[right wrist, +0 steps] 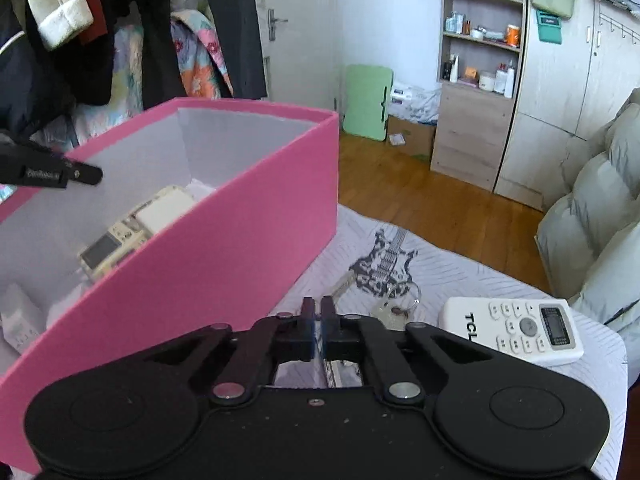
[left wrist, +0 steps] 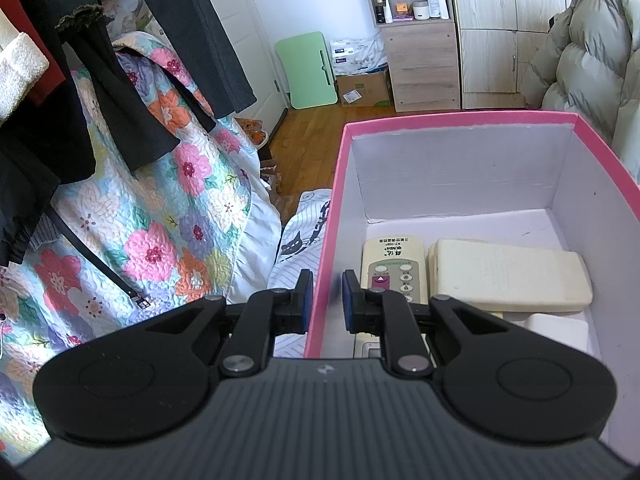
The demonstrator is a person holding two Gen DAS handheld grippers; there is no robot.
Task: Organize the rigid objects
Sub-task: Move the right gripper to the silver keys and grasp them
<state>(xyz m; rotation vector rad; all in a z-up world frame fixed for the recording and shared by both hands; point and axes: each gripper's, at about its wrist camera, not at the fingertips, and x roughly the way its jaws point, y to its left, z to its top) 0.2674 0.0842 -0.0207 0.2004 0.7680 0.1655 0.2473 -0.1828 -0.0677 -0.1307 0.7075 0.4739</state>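
The left gripper (left wrist: 325, 298) is clenched on the near side wall of the pink box (left wrist: 460, 118), one pad inside and one outside, apparently to steady the box while things go in. At the lower right of the left wrist view, the box already holds a beige air-conditioner remote (left wrist: 394, 268), a cream block (left wrist: 508, 276) touching it, and a small white piece.

In the right wrist view, the right gripper (right wrist: 318, 312) sits low centre, jaws drawn nearly together over the printed sheet (right wrist: 460, 276). Something thin and shiny seems pinched between them, perhaps the key (right wrist: 394, 314) and its ring lying just beyond, though the fingers hide it. The white TCL remote (right wrist: 514, 330) waits at lower right, outside the box.
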